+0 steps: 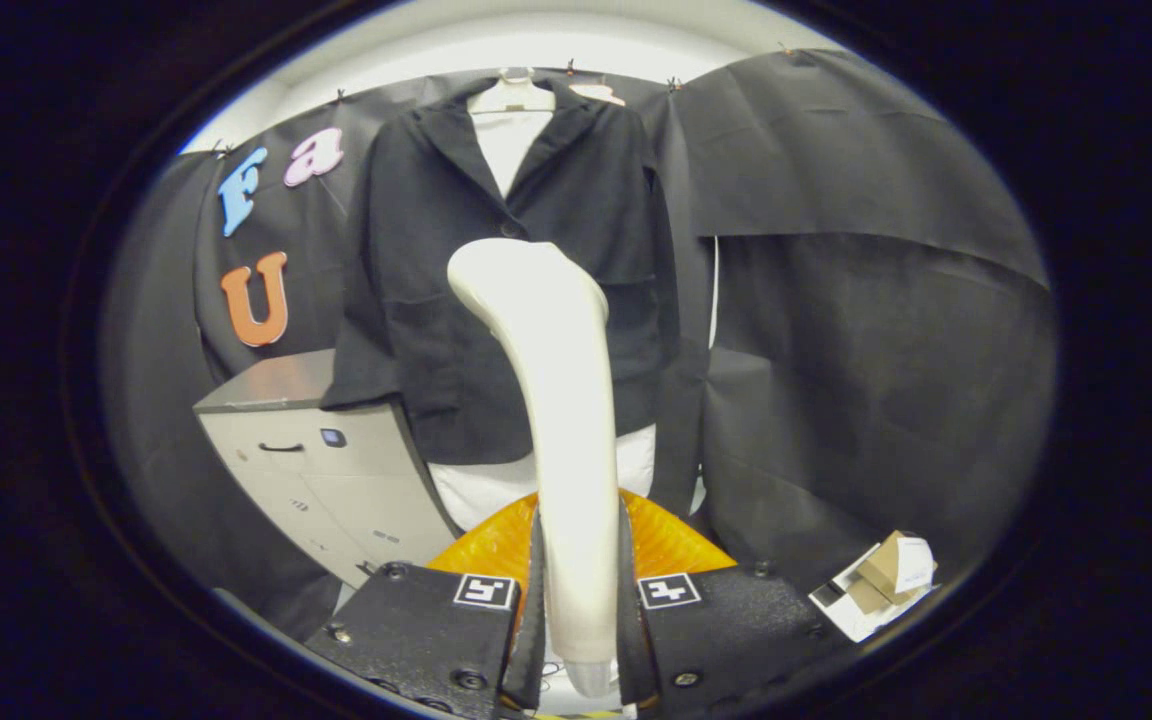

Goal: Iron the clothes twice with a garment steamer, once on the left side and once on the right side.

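Note:
A black jacket (456, 300) hangs on a white hanger (511, 95) over a white torso form, straight ahead against the booth's wall. My gripper (579, 600) is shut on the cream handle of a garment steamer (561, 400), both fingers pressing its lower part. The steamer stands upright between the fingers and its bent head (511, 275) sits in front of the jacket's middle, just under the button. I cannot tell if the head touches the cloth. The steamer hides the centre of the jacket's front.
A grey filing cabinet (316, 450) stands at the left under the jacket's sleeve. An orange object (676, 545) lies on the floor beyond the fingers. Small cardboard boxes and papers (881, 585) lie on the floor at the right.

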